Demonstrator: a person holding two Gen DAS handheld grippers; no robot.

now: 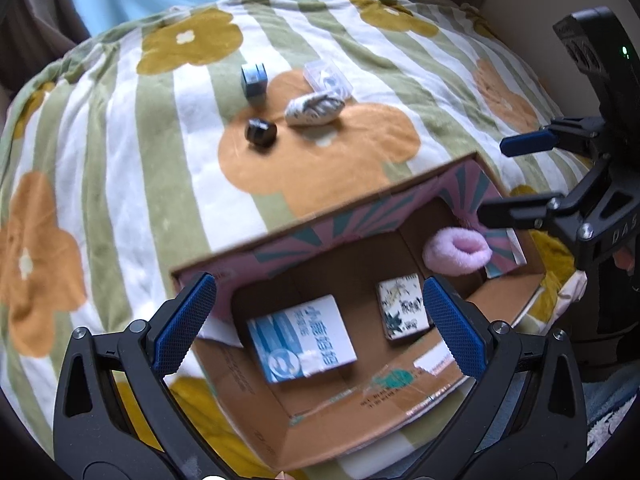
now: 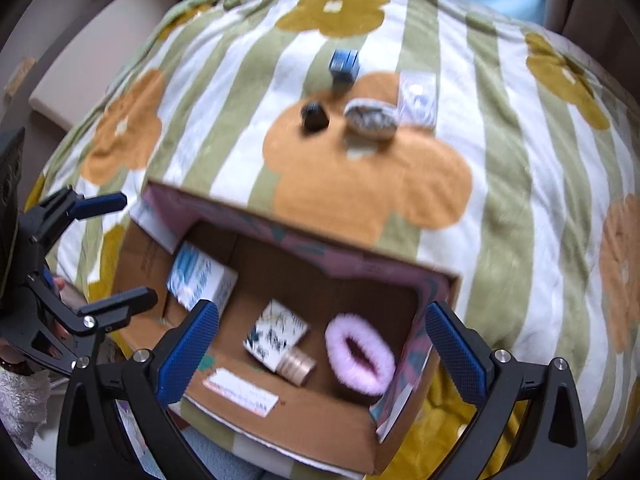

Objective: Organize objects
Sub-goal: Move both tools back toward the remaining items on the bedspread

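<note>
Both the left hand-held gripper (image 1: 316, 322) and the right hand-held gripper (image 2: 322, 352) gape empty; ahead, the small black glossy rounded object (image 1: 261, 132) looks hard and slippery, so pinch its flanks.

This looks like a home, likely a bedroom or living room. A soft fleece blanket (image 1: 120, 160) with green stripes and orange and mustard flowers covers a rounded, cushioned surface. On it sits a reused cardboard box (image 1: 352, 412) holding a fluffy pink scrunchie (image 2: 360, 354) and other small household items.
</note>
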